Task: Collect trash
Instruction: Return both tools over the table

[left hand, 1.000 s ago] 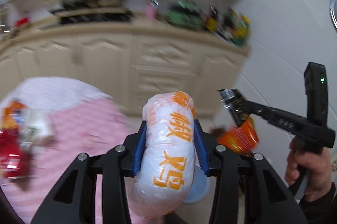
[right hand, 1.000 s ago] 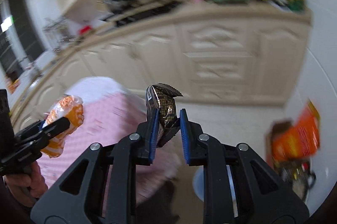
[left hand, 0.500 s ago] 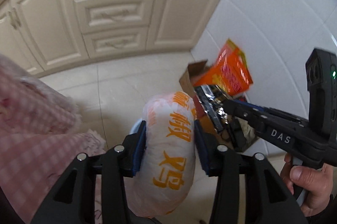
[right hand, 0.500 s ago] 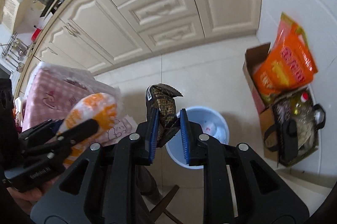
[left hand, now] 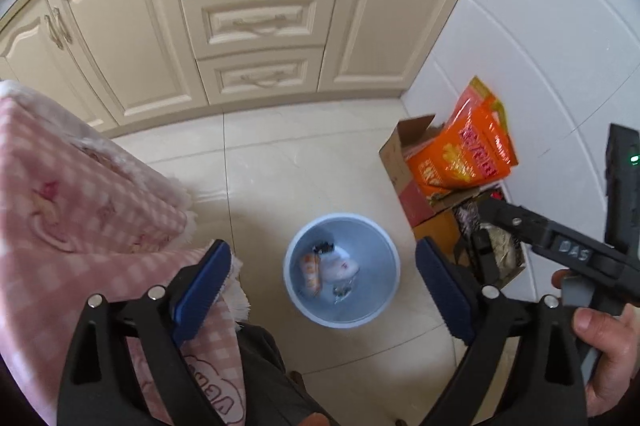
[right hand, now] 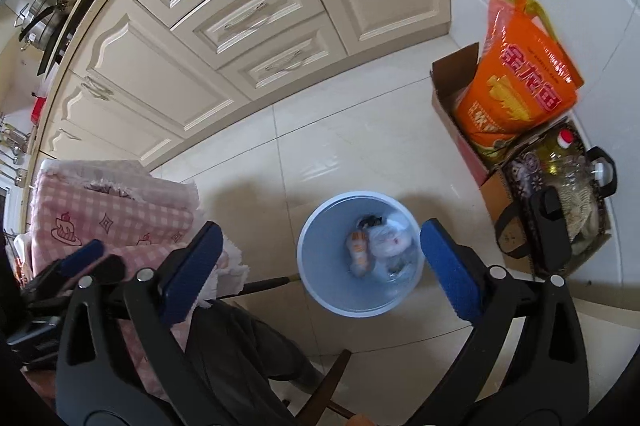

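Trash dropped, both tools empty above the bin

Trash lies at the bottom of the pale blue wastebasket on the tiled floor: a white-and-orange plastic wrapper, a crumpled white bag beside it, and a small dark scrap against the far wall of the bin. The dark piece is too blurred to name for certain.

Directly over the bin hangs the left tool, its jaws having just been opening and now standing wide with nothing between the blue pads. The right tool is in the same state, jaws just opened wide, empty, the bin's mouth showing in the gap. In the left view the right tool's body and the hand holding it sit off to one side.

Beside the bin, a pink checked cloth drapes over the counter edge, close to the left tool's pad. A cardboard box holding an orange food bag stands against the white wall, with a second box of bottles next to it. Cream cabinets run behind.

As a judgement, this delivery is finished: both pieces appear to be in the bin. Whether more litter waits on the counter cannot be told from these views, so further trips may remain.
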Demonstrator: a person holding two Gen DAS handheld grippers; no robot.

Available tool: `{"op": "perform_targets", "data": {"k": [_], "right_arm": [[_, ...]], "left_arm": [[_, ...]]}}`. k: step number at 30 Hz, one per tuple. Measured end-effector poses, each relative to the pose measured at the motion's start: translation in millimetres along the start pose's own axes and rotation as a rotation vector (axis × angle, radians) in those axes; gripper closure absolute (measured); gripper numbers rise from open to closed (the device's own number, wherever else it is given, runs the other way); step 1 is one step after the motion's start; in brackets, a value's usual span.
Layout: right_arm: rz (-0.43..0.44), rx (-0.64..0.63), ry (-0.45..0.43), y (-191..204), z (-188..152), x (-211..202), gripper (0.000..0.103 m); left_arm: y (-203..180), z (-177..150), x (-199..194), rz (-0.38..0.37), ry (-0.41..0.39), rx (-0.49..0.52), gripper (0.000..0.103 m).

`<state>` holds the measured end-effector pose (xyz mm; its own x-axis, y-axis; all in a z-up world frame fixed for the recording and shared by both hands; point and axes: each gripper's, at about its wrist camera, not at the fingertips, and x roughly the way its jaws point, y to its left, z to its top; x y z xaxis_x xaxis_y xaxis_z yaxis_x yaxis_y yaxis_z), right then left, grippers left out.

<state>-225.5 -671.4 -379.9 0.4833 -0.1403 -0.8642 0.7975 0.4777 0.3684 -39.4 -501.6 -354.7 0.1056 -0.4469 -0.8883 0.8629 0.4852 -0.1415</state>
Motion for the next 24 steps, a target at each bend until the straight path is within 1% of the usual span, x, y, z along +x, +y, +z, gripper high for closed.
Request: {"op": "perform_targets", "data": {"k": [3,7,10,14,17,21,24], "right_arm": [[0.001,-0.01,-0.015,7.7,1.0,-8.8,0.006],[0.006,-0.033,-0.041,21.7,2.6,-24.0,0.006],[0.012,-0.058,-0.072,36.3,4.5,-39.8,0.006],[0.019,-0.088,-0.113,58.3,8.5,-61.5,0.006],[0.03,-0.117,-0.144,77.8,9.5,-78.4,0.006],[0.062,-0.166,-0.184,109.1,8.5,-101.7,0.006],[0.099,-0.218,-0.221,142.6,6.8,-121.6,0.006]], "left_arm": [[1.5,1.4,-20.4,0.004,-0.046,0.004,0.012],[3.4,1.9,-50.4,-0.01,-0.097,-0.003,0.012],[4.4,1.5,-78.6,-0.017,-0.152,0.0,0.012],[5.5,0.6,-108.3,-0.024,-0.206,0.014,0.012],[10.8,-1.0,-131.8,-0.023,-0.253,0.015,0.011],[24.4,-5.0,-163.9,-0.022,-0.314,-0.012,0.011],[38.0,-11.7,-193.3,-0.008,-0.371,-0.038,0.011]]}}
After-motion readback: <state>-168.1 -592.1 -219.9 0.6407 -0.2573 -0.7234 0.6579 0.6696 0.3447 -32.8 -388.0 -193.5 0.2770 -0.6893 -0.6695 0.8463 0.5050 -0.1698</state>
